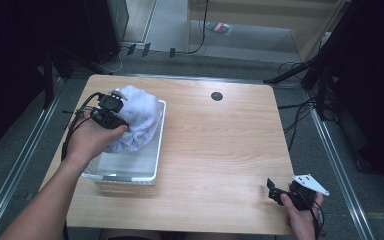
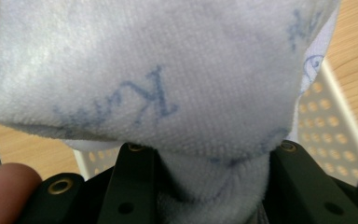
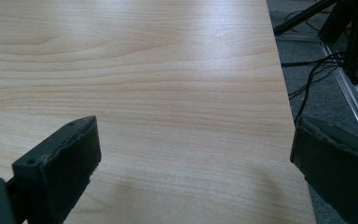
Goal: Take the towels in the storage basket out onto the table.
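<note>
The left tongs (image 1: 114, 111) are clamped on a white towel (image 1: 137, 117), a bunched, rounded heap that sits in and above the far end of a white basket (image 1: 130, 176) on the counter (image 1: 220, 150). In the left gripper view a fold of the towel (image 2: 168, 84) rises straight ahead of the jaws, with a narrower neck of cloth pinched between them. The right tongs (image 1: 280, 192) are spread wide apart with nothing between them, hovering over bare wood at the counter's near right corner, well apart from the towel.

The main risk, as I judge it, is that the pinch holds only one fold. If the left tongs lift, the rest of the heap may unroll and drag over the basket rim, or the neck may slip out, since soft pile squashes and gives little to bite on. A corner could also snag on the basket wall and pull the light basket along or tip it. The right tongs are too far away to steady either thing at once.

The towel is thick terry, fuzzy and matte, with faint blue lettering printed on it; it will sag and change shape rather than hold a form. The basket looks like thin plastic, rectangular, its wall (image 2: 326, 116) perforated with rows of small round holes. The counter is smooth pale wood grain (image 3: 168, 70), slightly glossy, with a small dark round cap (image 1: 217, 96) far ahead of the right tongs.
</note>
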Demonstrator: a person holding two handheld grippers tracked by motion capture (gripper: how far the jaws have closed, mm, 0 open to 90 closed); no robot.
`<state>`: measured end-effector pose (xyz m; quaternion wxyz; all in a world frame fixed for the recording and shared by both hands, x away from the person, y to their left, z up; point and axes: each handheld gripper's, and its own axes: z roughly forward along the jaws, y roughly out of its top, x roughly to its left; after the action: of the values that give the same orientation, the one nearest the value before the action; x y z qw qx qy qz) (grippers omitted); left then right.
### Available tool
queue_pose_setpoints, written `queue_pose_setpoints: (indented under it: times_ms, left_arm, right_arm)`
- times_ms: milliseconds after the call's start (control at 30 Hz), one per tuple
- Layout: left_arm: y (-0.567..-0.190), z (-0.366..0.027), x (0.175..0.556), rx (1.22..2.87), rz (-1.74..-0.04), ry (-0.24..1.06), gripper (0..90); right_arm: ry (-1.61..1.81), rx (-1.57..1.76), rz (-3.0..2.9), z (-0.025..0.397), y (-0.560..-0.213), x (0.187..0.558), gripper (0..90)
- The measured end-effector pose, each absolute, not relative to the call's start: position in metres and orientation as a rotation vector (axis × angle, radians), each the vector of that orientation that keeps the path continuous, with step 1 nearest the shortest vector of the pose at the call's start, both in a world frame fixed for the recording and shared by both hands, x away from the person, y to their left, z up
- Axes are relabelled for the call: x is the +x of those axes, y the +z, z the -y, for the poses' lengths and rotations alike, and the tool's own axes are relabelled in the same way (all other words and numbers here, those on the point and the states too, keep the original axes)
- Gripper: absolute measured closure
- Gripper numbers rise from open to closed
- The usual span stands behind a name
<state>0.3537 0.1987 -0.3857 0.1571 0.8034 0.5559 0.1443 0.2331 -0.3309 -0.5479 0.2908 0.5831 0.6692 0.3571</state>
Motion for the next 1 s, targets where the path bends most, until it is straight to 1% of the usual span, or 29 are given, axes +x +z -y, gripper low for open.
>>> queue_pose_setpoints:
  times_ms: [400, 500, 1000]
  left_arm:
    - [-0.352, -0.166, 0.358, 2.315, -1.509, 0.433, 66.5]
    - [-0.351, -0.158, 0.359, 2.314, -1.497, 0.438, 66.4]
    - [-0.355, -0.095, 0.368, 2.358, -1.397, 0.370, 66.2]
  right_arm:
    - [0.958, 1.552, -1.786, 0.331, -0.548, 0.233, 1.8]
    - [0.957, 1.554, -1.786, 0.331, -0.548, 0.233, 1.7]
    - [0.962, 1.555, -1.790, 0.331, -0.548, 0.233, 1.8]
